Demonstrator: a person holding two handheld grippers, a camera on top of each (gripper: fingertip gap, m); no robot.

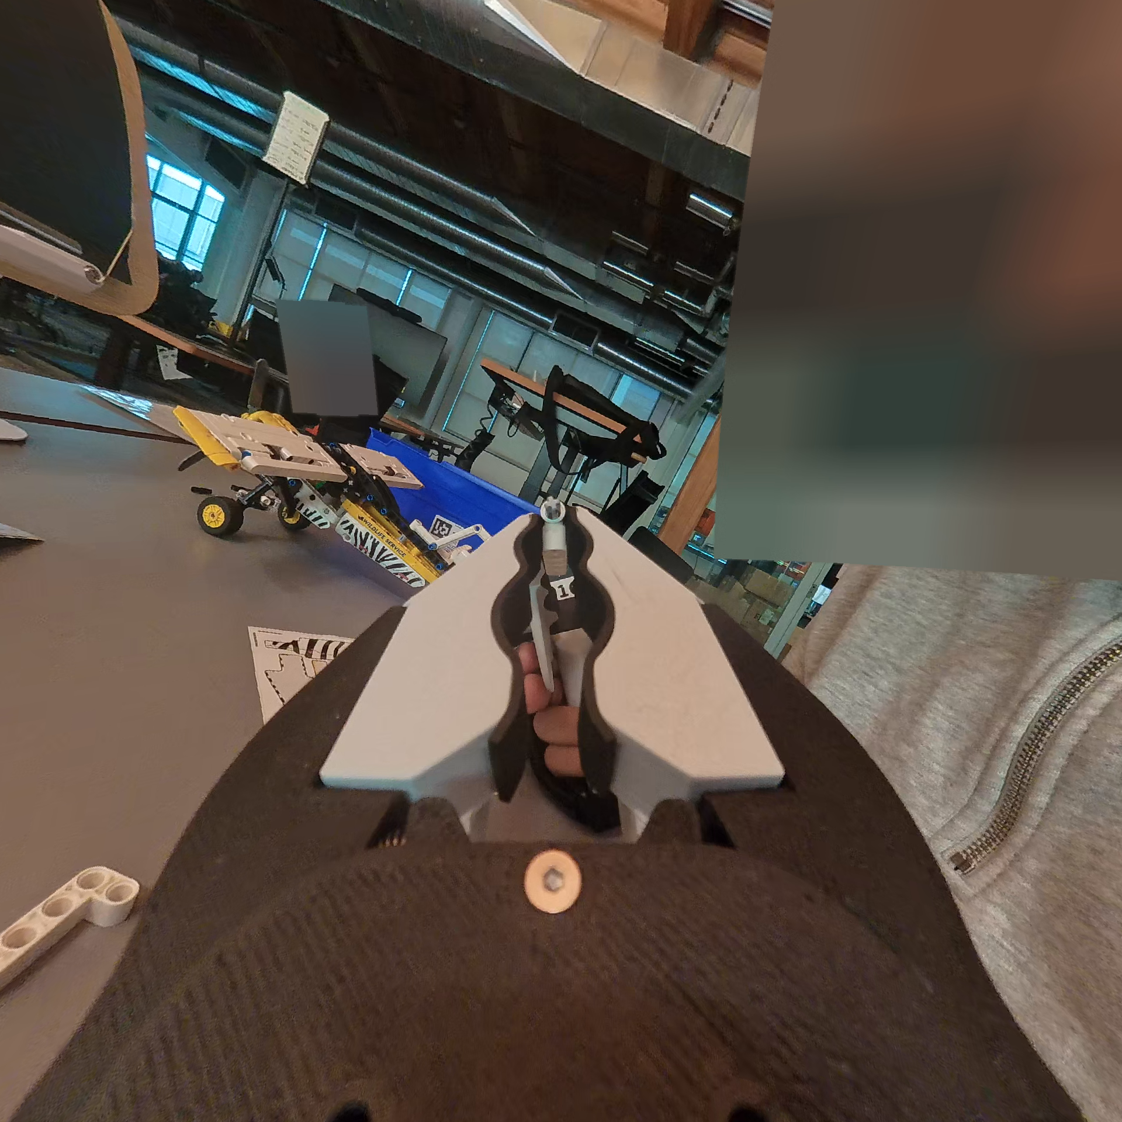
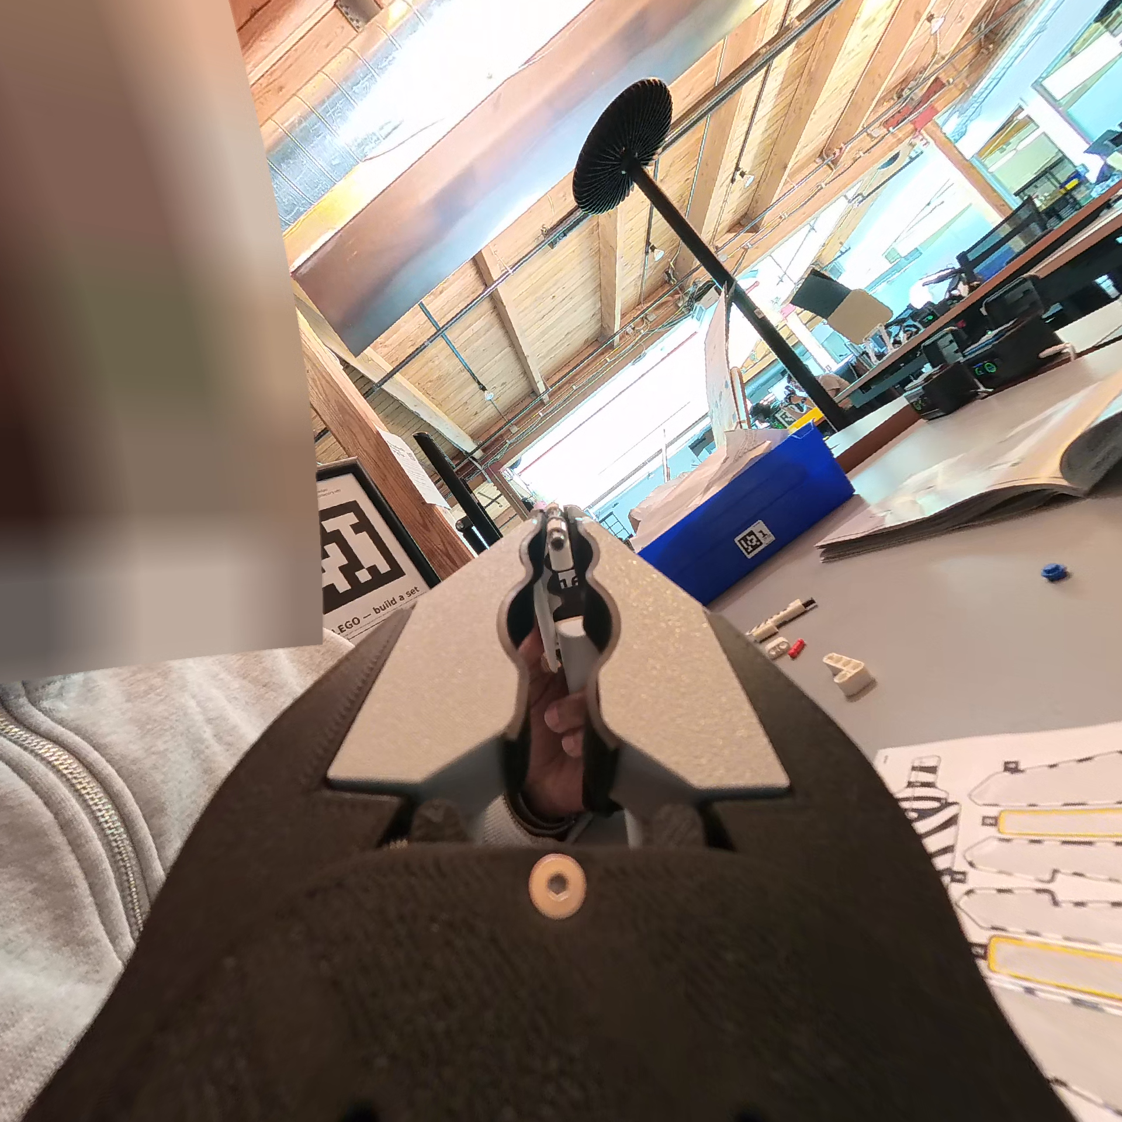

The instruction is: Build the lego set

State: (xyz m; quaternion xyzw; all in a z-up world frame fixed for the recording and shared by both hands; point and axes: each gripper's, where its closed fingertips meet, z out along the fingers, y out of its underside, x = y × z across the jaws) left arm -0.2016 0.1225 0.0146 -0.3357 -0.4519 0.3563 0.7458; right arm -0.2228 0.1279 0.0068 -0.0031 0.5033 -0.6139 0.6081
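Two hand-held grippers meet nose to nose above a grey desk (image 1: 121, 607). The left gripper (image 1: 555, 516), its pale grey fingers nearly closed, pinches a small light-grey plastic connector piece (image 1: 552, 528) at its tips. The right gripper (image 2: 555, 516) is likewise drawn almost shut around the same small pale piece (image 2: 557, 543); each view shows the other gripper's handle and a person's fingers through the narrow gap.

The task's model, a partly built yellow-and-grey toy aeroplane with zebra-striped panels and yellow-hubbed wheels (image 1: 303, 486), stands on the desk toward its far edge in the left view, just in front of a blue plastic bin (image 1: 461, 486). The same blue bin (image 2: 747, 516) carries a black-and-white square marker.

Loose parts lie scattered on the desk: a white angled beam with round holes (image 1: 61, 911) near the near-left edge, a small cream angled piece (image 2: 850, 673), a tiny red pin (image 2: 796, 646) and a blue round stud (image 2: 1053, 572). A sticker sheet with yellow-outlined shapes (image 2: 1032, 880) lies at the right, an open booklet (image 2: 971, 479) farther back. A grey zipped sleeve (image 1: 971, 759) frames the scene.
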